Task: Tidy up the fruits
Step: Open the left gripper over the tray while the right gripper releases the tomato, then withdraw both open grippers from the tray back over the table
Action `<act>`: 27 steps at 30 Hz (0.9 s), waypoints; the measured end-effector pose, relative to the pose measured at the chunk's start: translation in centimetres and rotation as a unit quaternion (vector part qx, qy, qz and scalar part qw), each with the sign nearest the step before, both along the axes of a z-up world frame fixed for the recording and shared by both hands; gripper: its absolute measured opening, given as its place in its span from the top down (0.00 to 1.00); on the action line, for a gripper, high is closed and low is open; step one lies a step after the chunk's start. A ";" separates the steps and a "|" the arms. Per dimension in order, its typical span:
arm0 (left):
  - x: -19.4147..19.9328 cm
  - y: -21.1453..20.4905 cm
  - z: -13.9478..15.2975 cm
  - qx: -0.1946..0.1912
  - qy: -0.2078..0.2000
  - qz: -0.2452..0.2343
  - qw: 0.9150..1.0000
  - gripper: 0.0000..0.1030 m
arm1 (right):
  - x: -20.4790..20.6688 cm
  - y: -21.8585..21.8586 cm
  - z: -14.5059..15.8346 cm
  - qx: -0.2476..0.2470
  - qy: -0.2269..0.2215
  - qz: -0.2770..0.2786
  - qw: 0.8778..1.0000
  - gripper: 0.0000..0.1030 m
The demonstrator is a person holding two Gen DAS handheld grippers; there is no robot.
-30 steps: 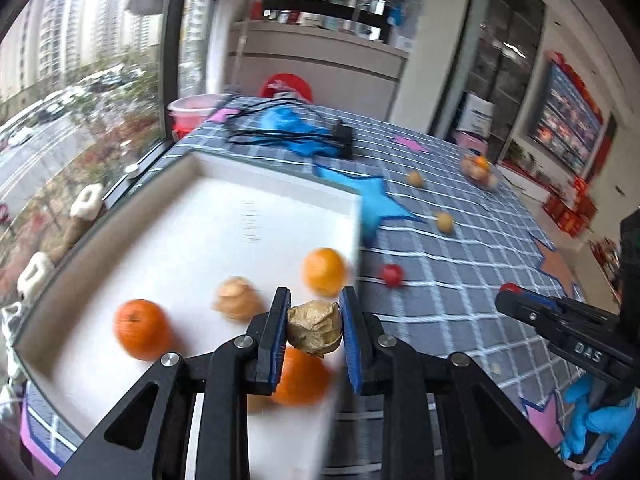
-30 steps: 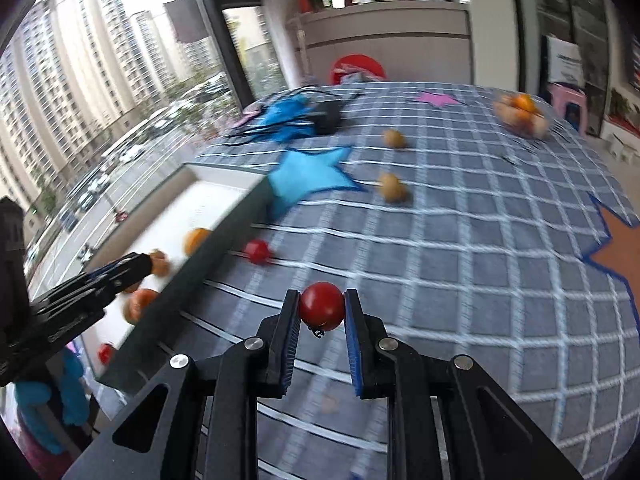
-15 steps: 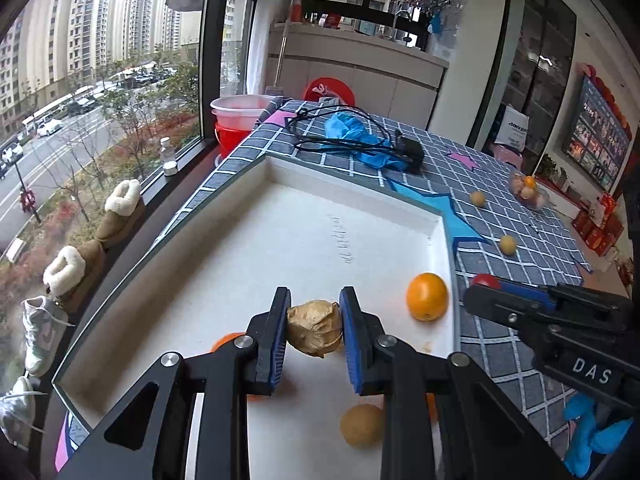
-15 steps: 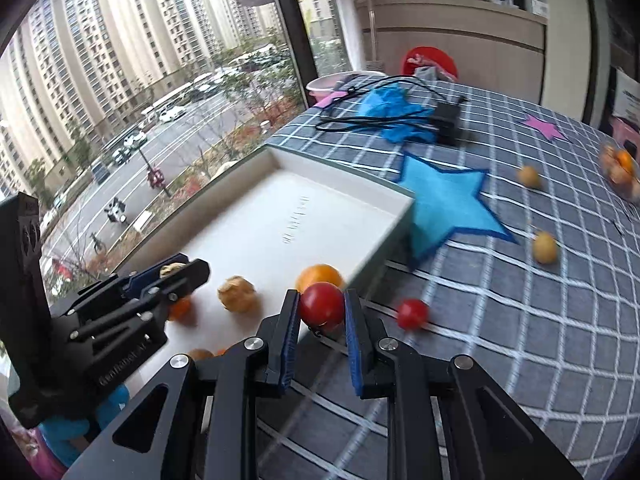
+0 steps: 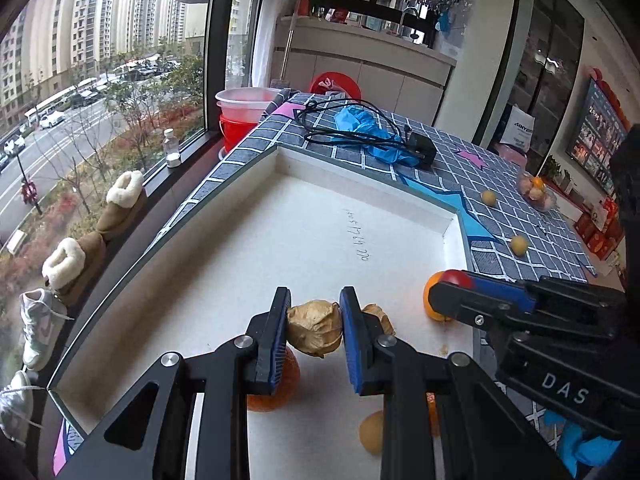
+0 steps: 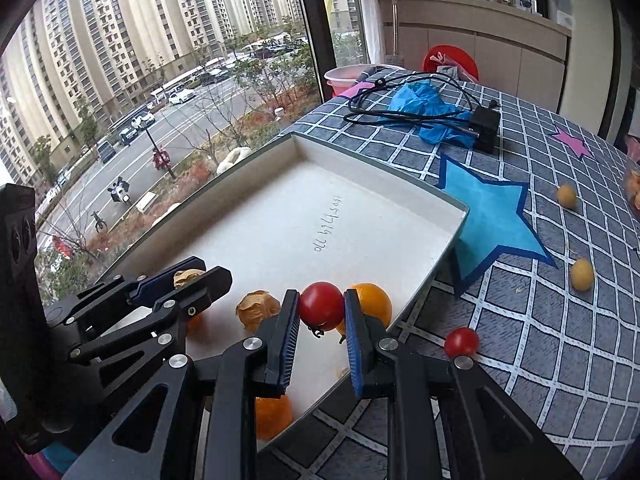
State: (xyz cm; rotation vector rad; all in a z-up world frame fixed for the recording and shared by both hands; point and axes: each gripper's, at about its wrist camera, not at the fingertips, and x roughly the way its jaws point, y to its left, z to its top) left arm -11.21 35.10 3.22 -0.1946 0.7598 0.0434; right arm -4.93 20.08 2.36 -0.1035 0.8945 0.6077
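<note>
Your left claw is clamped on a papery tan husked fruit, held over the white tray. Your right claw grips a cherry tomato above the tray's near corner, an orange just behind; another tomato lies on the bench.

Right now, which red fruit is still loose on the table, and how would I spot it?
Start at the white tray on the checked cloth. Just outside its near right edge lies a small red tomato, alone on the cloth. Its twin is in the right claw above the tray; the other loose fruits are yellow.
</note>
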 end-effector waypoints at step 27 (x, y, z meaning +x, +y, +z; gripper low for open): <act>-1.4 -3.2 2.4 0.019 -0.016 -0.020 1.000 0.21 | 1.2 -11.0 1.7 0.019 -0.002 -0.122 0.992 0.00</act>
